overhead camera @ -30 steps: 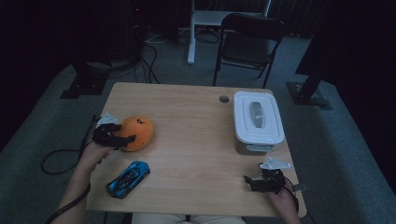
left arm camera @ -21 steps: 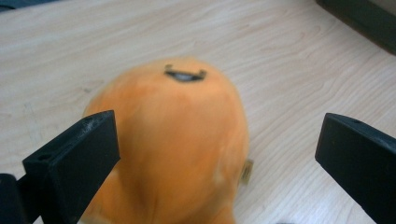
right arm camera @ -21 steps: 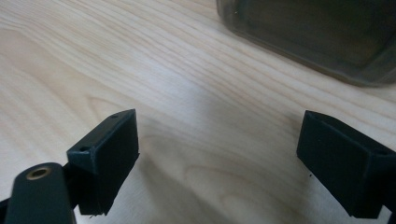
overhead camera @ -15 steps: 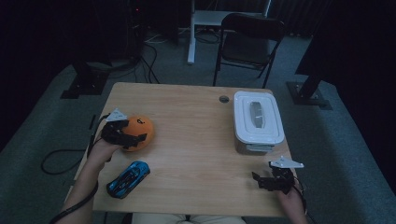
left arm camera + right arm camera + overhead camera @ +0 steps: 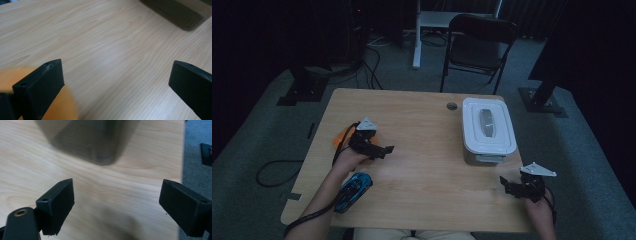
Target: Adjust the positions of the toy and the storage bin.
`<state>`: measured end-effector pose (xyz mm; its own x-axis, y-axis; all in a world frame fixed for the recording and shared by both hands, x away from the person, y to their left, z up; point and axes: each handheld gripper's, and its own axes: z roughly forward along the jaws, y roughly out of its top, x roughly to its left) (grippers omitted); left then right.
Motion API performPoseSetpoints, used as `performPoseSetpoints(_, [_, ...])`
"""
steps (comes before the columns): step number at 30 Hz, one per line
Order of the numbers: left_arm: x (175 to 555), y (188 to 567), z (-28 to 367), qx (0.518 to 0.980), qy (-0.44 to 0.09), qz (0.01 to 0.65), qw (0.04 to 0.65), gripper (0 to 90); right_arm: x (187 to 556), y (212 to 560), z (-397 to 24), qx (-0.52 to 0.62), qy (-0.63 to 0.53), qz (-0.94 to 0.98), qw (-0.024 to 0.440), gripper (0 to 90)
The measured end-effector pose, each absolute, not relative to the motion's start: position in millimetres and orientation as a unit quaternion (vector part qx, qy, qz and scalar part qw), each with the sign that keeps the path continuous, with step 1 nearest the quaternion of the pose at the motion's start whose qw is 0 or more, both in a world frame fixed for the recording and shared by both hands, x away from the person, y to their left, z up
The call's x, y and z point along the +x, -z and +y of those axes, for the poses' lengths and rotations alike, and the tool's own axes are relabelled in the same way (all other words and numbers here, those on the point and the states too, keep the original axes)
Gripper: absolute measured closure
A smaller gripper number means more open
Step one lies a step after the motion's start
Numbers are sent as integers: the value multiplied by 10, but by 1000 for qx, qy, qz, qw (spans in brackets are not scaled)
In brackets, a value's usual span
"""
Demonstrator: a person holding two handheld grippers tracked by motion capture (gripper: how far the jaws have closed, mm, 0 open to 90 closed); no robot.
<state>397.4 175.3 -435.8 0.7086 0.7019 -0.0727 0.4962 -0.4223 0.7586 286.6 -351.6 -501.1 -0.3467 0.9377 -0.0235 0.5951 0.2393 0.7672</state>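
An orange soft toy (image 5: 338, 139) lies at the table's left, mostly hidden behind my left hand; in the left gripper view the orange toy (image 5: 15, 75) sits blurred outside the left jaw. My left gripper (image 5: 384, 151) points right over the wood just past it. Its jaws have just been opening and stand wide, and only bare table lies between them (image 5: 117, 82). A blue toy car (image 5: 353, 190) rests near the front left edge. My right gripper (image 5: 507, 186) hovers at the front right, open (image 5: 117, 200), short of the white lidded box (image 5: 488, 125).
The wooden table (image 5: 422, 125) has a round cable hole (image 5: 452, 106) near its far edge. The box's dark side (image 5: 92, 140) faces the right gripper. A black folding chair (image 5: 479, 45) stands beyond the table, and a cable (image 5: 274, 175) trails on the floor at the left.
My left gripper has travelled right, from the toy's left side across it to the open wood. The right gripper has shifted a little right and up.
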Motion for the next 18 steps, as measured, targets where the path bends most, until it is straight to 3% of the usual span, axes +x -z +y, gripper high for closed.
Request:
performPoseSetpoints(8, [4092, 4466, 1328, 847, -106, 337, 398, 5, 2976, 5014, -3749, 534, -331, 727, 279, 124])
performPoseSetpoints(18, [4299, 4708, 731, 857, -86, 322, 393, 5, 3290, 5034, -3858, 543, -326, 724, 273, 124])
